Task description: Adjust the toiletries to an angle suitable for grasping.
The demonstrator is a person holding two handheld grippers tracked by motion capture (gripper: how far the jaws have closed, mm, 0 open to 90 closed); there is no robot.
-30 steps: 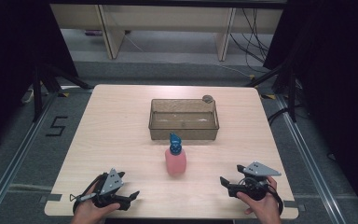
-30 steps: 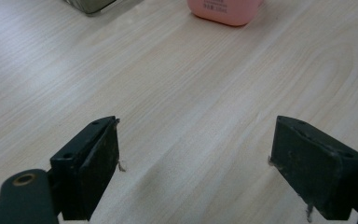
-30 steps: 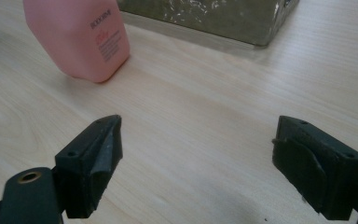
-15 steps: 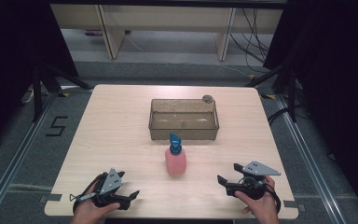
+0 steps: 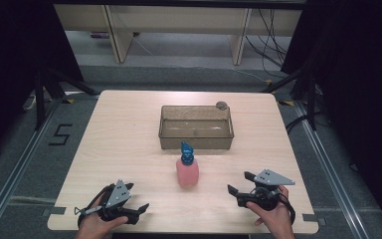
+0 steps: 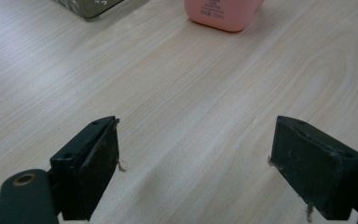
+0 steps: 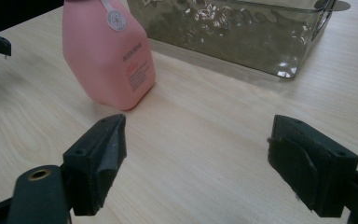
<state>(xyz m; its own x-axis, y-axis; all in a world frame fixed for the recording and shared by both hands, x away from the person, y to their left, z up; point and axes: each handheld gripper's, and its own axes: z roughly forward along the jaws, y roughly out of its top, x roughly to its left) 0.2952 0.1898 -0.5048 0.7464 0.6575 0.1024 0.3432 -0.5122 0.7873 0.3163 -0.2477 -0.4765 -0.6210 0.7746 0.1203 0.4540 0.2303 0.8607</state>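
Pink bottle [image 5: 187, 172] stands centre frame w/ clear bin [image 5: 196, 127] above; left gripper [image 5: 133, 213] & right gripper [image 5: 237, 188], bottom corners, both wide open, empty.

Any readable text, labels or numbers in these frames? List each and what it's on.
"5": marked on the floor left of the table.
Pink bottle: a short brand line in capitals and several smaller lines below it, all too blurred to read.
Round white sticker on the bottle's shoulder: a pattern or emblem, no legible text.
Clear bin: embossed marks near its rim in the right gripper view, unreadable.
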